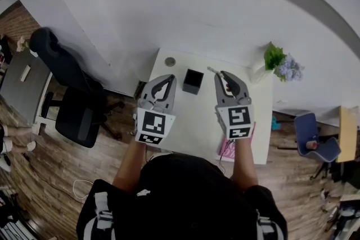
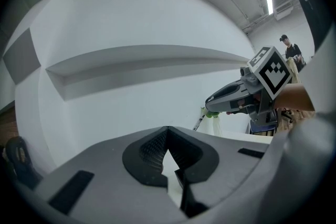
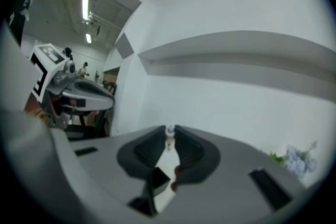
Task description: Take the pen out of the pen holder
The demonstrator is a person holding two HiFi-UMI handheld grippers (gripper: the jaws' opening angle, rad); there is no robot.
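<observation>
Just right of the left gripper (image 1: 168, 78), whose jaws are closed on nothing, stands the black pen holder (image 1: 193, 81); further right, the right gripper (image 1: 221, 73) pinches the pen (image 1: 212, 70) at its tips, outside the holder, over the white table (image 1: 191, 121) against a white wall (image 1: 169, 8).

Shells of the left gripper (image 1: 167, 78) and right gripper (image 1: 223, 73): smooth, matt grey plastic. Inner pads (image 2: 152, 147): black, finely ribbed, rubber-like. The pen (image 3: 169, 134) between the right gripper's tips: white, smooth, apparently plastic. The holder (image 1: 193, 81) ahead of the left gripper: matt black. The table (image 1: 194, 115) beneath both: smooth, matt white. The floor (image 1: 50, 177) behind them: wood planks, slight sheen. The chair (image 1: 79, 115) to their left: matt black.
</observation>
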